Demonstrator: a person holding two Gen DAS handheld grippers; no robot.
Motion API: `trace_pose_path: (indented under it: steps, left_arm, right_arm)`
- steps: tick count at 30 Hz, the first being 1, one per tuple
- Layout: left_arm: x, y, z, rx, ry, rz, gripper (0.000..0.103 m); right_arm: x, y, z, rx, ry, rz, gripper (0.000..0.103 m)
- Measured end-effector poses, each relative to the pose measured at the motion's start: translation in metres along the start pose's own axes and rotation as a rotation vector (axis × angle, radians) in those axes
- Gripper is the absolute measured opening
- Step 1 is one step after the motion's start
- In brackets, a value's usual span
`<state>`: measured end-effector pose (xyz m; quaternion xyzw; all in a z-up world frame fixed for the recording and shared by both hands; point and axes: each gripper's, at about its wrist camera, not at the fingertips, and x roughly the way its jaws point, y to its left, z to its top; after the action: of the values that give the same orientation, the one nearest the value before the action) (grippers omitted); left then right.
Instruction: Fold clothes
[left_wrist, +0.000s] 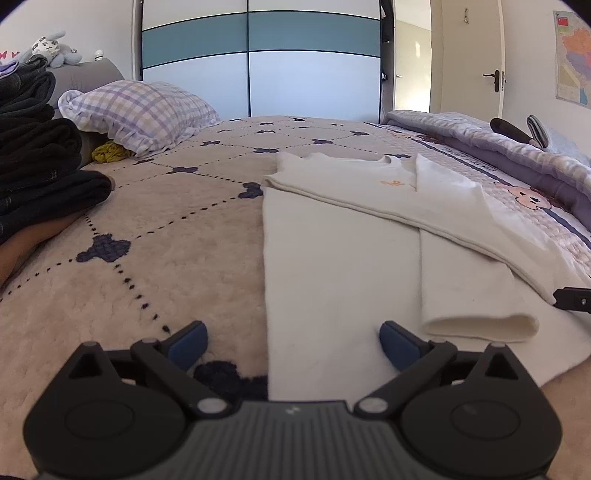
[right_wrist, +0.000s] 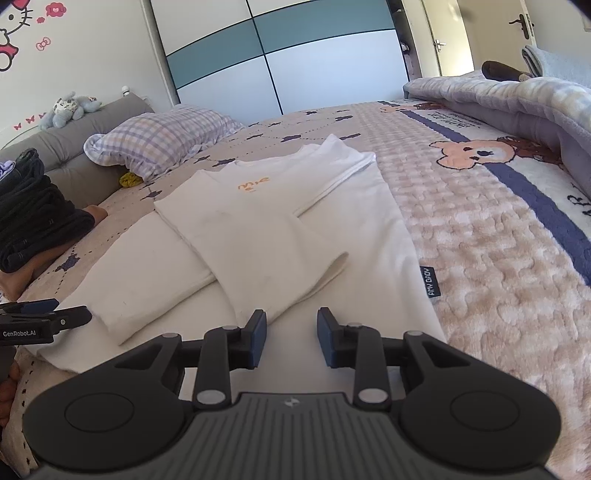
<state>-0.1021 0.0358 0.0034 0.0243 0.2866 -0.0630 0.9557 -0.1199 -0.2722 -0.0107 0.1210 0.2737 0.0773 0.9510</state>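
Left gripper (left_wrist: 293, 341) jaws wide apart, empty, over shirt (left_wrist: 332, 258) hem | right gripper (right_wrist: 291, 338) part-open, empty, beside it | sleeves folded across shirt

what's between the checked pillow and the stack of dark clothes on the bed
A small crumpled yellow-green cloth lies between the checked pillow and the stack of dark clothes, by the grey headboard. Both wrist views show it.

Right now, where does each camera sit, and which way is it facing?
Left wrist: on the left claw, low over the near left edge of the white shirt, facing the wardrobe; its open fingers show.
Right wrist: on the right claw, over the shirt's near hem, facing the same way; its fingers and the left claw's tip show.
Shared: shirt, checked pillow, wardrobe.
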Motion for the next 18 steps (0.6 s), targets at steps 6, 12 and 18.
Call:
trace_pose_path:
  steps: [6,12,18]
  left_arm:
    - [-0.0007,-0.0027,-0.0011,0.003,-0.003,0.022,0.102]
    - [-0.0007,-0.0046,-0.0019,0.006,0.001,0.041,0.103]
    - [0.0001,-0.0057,-0.002,0.013,0.006,0.048,0.103]
  right_arm:
    - [-0.0001,-0.0041,-0.0007,0.023,-0.003,0.018,0.033]
    - [0.0005,-0.0022,-0.0011,0.014,0.0,0.014,0.033]
    - [0.0012,0.0003,-0.0015,-0.003,-0.003,0.0,0.033]
